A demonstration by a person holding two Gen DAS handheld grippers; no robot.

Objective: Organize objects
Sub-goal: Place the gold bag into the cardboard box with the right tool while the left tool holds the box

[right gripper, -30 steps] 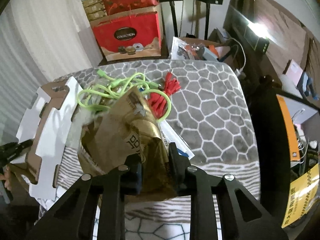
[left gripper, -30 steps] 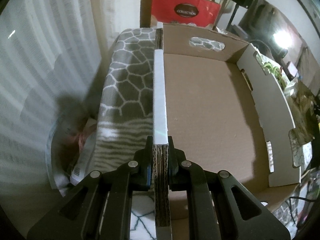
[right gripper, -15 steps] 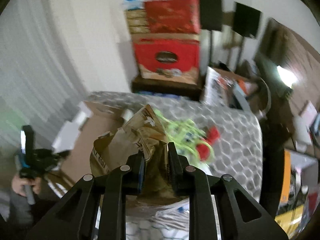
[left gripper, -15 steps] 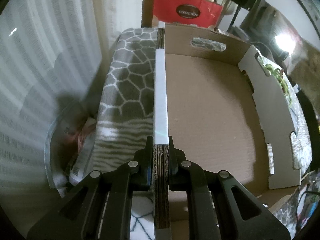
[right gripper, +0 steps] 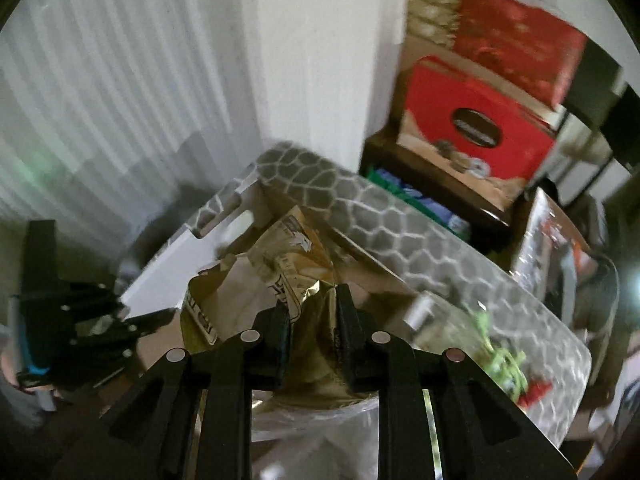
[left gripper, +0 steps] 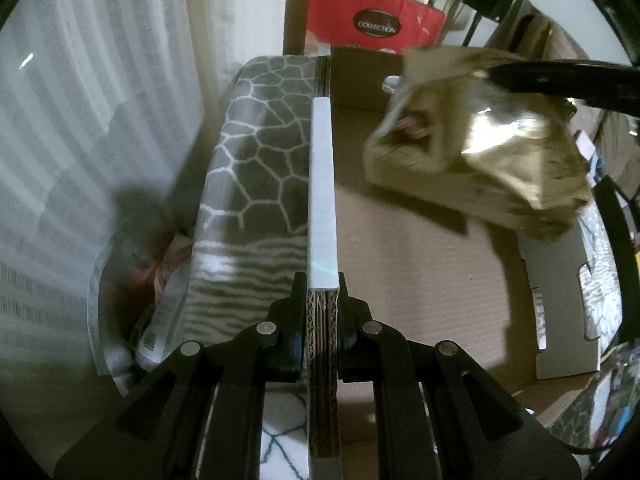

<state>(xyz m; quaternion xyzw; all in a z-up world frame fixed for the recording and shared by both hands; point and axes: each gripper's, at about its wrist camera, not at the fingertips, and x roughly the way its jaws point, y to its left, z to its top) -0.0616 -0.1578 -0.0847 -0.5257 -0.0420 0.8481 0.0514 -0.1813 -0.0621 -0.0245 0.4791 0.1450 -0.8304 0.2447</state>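
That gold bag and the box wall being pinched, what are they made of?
The gold bag looks like metallised foil or plastic film: glossy, crinkled, with bright glints. The box wall is corrugated cardboard, white-faced outside and matte brown inside; its cut edge shows fluted layers.

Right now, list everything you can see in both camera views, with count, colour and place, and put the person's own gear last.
cardboard box: one, brown with white outer walls, open, on the blanket
gold bag: one, shiny gold, held above the box
blanket: one, grey with white honeycomb lines, under the box
red gift box: one, red with dark oval label, behind the blanket
green cables: a tangle, lime green, on the blanket right of the box
left gripper: black, fingers shut on the box's side wall
right gripper: black, fingers shut on the gold bag
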